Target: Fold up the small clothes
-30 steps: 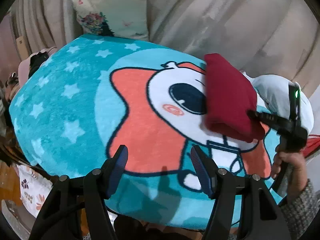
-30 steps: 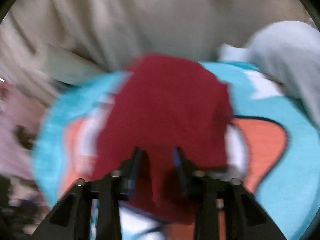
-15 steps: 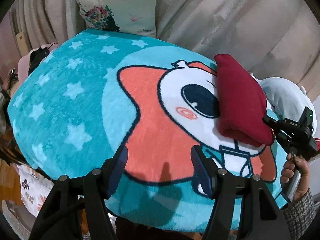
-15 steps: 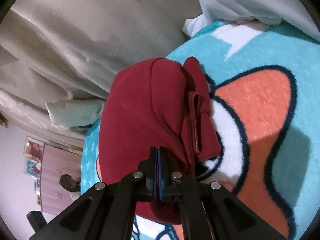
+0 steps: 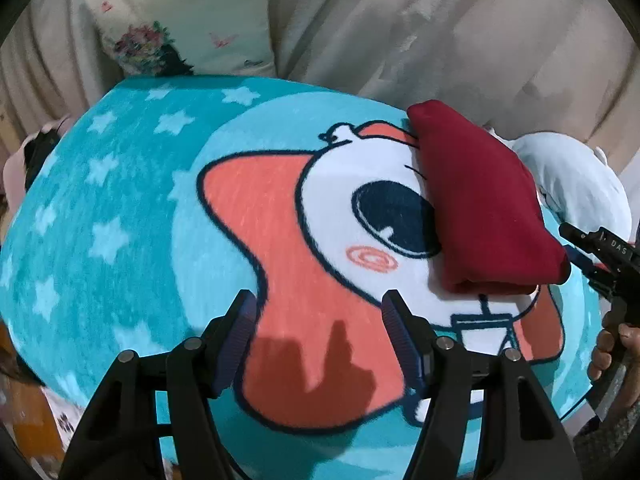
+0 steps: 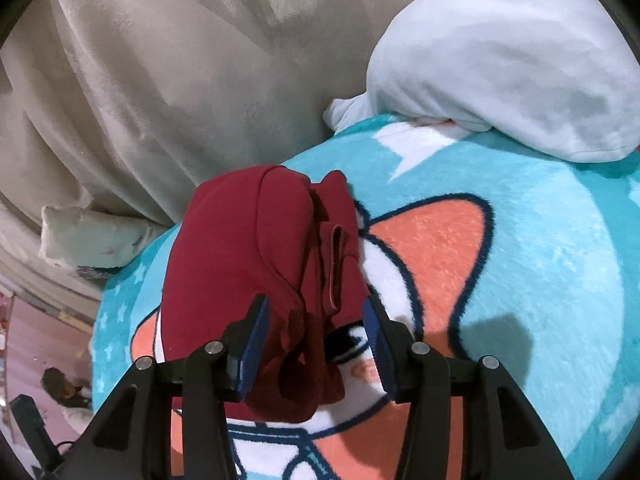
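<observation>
A folded dark red garment (image 5: 484, 204) lies on the turquoise cartoon blanket (image 5: 120, 216), at the right in the left wrist view. In the right wrist view the garment (image 6: 248, 264) lies straight ahead, its near end between the fingers. My right gripper (image 6: 316, 320) is open and holds nothing; it also shows at the right edge of the left wrist view (image 5: 592, 240), just beside the garment. My left gripper (image 5: 320, 308) is open and empty, above the orange part of the blanket, left of the garment.
A white bundle of cloth (image 6: 500, 56) lies on the blanket's far right edge. A floral pillow (image 5: 180, 20) stands behind the blanket against a beige curtain (image 6: 180, 60). The blanket drops off at its left and near edges.
My right gripper has let go of the red garment, opened and drawn back a little. The garment now lies still. My left gripper has shifted slightly forward, staying open.
</observation>
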Demonstrator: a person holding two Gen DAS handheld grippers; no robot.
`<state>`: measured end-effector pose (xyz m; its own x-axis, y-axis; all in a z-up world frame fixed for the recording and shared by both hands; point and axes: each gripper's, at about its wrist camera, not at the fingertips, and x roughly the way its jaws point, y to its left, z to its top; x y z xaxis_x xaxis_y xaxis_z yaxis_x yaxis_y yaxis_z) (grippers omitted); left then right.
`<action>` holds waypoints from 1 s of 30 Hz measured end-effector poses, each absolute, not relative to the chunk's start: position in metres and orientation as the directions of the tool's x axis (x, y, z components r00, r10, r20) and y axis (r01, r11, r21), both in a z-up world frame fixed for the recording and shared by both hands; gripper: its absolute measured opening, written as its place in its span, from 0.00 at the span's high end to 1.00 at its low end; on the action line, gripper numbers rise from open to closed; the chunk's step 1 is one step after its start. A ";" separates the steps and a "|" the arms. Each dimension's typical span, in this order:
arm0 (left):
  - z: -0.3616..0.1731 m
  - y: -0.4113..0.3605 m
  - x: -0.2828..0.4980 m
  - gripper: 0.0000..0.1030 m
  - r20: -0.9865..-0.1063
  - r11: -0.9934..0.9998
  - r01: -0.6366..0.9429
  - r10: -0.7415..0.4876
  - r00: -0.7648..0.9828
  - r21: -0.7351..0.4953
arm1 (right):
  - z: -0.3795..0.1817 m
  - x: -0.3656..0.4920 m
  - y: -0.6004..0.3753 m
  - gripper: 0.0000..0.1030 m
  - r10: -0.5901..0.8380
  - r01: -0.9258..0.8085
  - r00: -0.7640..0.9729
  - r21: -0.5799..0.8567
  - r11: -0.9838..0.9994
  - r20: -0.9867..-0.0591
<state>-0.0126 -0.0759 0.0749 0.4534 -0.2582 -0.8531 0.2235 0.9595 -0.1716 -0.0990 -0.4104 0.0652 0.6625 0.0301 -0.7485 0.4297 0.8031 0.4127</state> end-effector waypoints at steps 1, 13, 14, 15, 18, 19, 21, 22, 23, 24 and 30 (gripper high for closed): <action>0.074 -0.075 -0.010 0.37 -0.853 0.958 0.232 -0.259 0.453 -0.167 | 0.067 -0.100 -0.405 0.49 0.016 0.437 0.658 0.399 0.806 -0.752; 0.059 -0.081 -0.008 0.37 -0.878 0.960 0.255 -0.222 0.425 -0.119 | 0.075 -0.104 -0.345 0.49 -0.121 0.414 0.610 0.184 0.892 -0.783; 0.061 -0.082 -0.011 0.37 -0.876 0.961 0.253 -0.212 0.432 -0.108 | 0.075 -0.104 -0.343 0.49 -0.111 0.397 0.612 0.182 0.900 -0.783; 0.066 -0.085 -0.015 0.37 -0.873 0.964 0.247 -0.202 0.444 -0.097 | 0.074 -0.104 -0.342 0.49 -0.104 0.387 0.614 0.184 0.903 -0.783; 0.076 -0.093 -0.031 0.37 -0.860 0.968 0.240 -0.183 0.476 -0.073 | 0.076 -0.105 -0.343 0.49 -0.064 0.350 0.626 0.206 0.914 -0.777; 0.078 -0.096 -0.036 0.37 -0.857 0.969 0.238 -0.175 0.485 -0.063 | 0.078 -0.107 -0.343 0.49 -0.057 0.337 0.631 0.207 0.918 -0.774; 0.082 -0.103 -0.048 0.37 -0.849 0.971 0.234 -0.159 0.504 -0.042 | 0.081 -0.112 -0.342 0.48 -0.051 0.306 0.638 0.193 0.932 -0.768; 0.083 -0.107 -0.054 0.37 -0.847 0.972 0.233 -0.154 0.510 -0.036 | 0.082 -0.114 -0.343 0.48 -0.049 0.295 0.638 0.186 0.937 -0.768; 0.085 -0.111 -0.061 0.37 -0.845 0.972 0.231 -0.148 0.514 -0.029 | 0.082 -0.117 -0.344 0.48 -0.041 0.283 0.640 0.185 0.941 -0.768; 0.086 -0.113 -0.065 0.37 -0.843 0.973 0.228 -0.143 0.518 -0.025 | 0.083 -0.120 -0.345 0.48 -0.037 0.278 0.640 0.187 0.942 -0.767; 0.091 -0.127 -0.090 0.36 -0.834 0.980 0.200 -0.119 0.539 -0.011 | 0.079 -0.136 -0.360 0.47 -0.002 0.251 0.635 0.204 0.946 -0.772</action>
<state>-0.0895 -0.1269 0.0905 0.5389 -0.1194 -0.8339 0.2003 0.9797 -0.0109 -0.1363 -0.3603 0.0793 0.6354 -0.0016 -0.7722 0.2509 0.9462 0.2045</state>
